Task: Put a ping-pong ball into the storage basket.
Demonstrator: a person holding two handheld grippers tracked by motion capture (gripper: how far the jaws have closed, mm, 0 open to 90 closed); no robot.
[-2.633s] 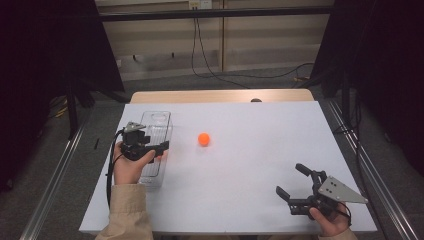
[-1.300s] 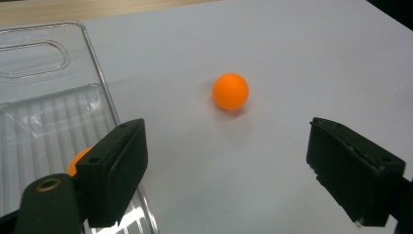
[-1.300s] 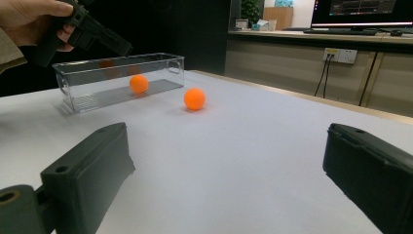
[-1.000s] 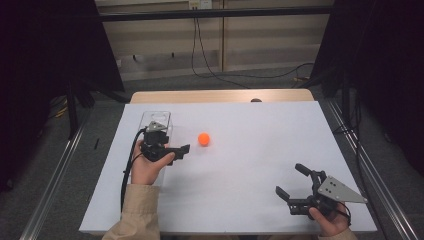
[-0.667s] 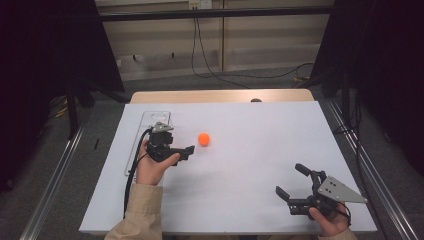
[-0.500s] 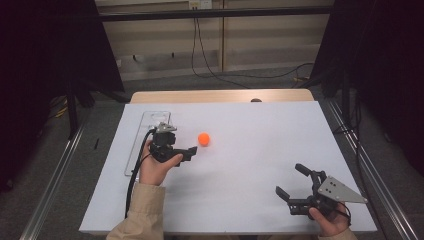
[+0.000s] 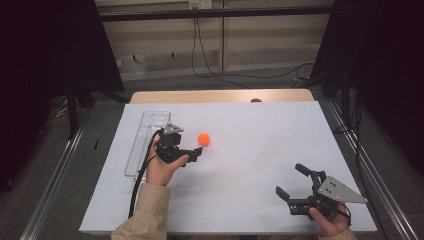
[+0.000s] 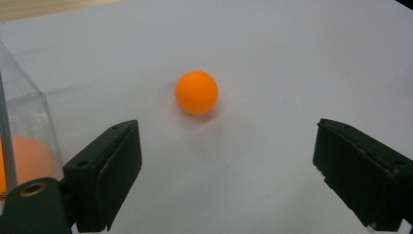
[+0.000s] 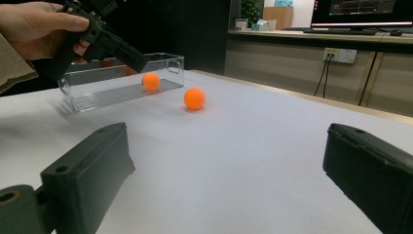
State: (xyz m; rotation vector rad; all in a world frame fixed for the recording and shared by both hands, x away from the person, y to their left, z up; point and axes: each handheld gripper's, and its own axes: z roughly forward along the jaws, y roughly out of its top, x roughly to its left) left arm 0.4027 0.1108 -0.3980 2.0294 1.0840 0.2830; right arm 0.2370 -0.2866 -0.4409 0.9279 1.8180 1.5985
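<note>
An orange ball point(image 7: 203, 138) point(image 8: 196, 92) point(image 9: 194, 98) lies on the white table point(image 7: 265, 125), just right of a clear plastic tray point(image 7: 141, 137) point(image 9: 97, 97). A second orange ball point(image 9: 151, 81) point(image 8: 24, 156) sits inside the tray. My left gripper point(image 7: 194, 152) point(image 8: 227, 132) hovers a little short of the loose ball and points at it. Its jaws have just been opening and stand wide, with nothing between them. My right gripper point(image 7: 289, 179) point(image 9: 228, 134) rests near the front right of the table, open and holding nothing. The left gripper point(image 9: 131, 57) also shows in the right gripper view.
The tray lies lengthwise along the table's left side. A wooden strip point(image 7: 220, 95) edges the far side. Cables point(image 7: 215, 75) run across the floor behind. Metal rails point(image 7: 55, 180) flank the table on both sides.
My left gripper has moved from over the tray to the right and a little down, towards the loose ball. The right gripper has stayed still.
</note>
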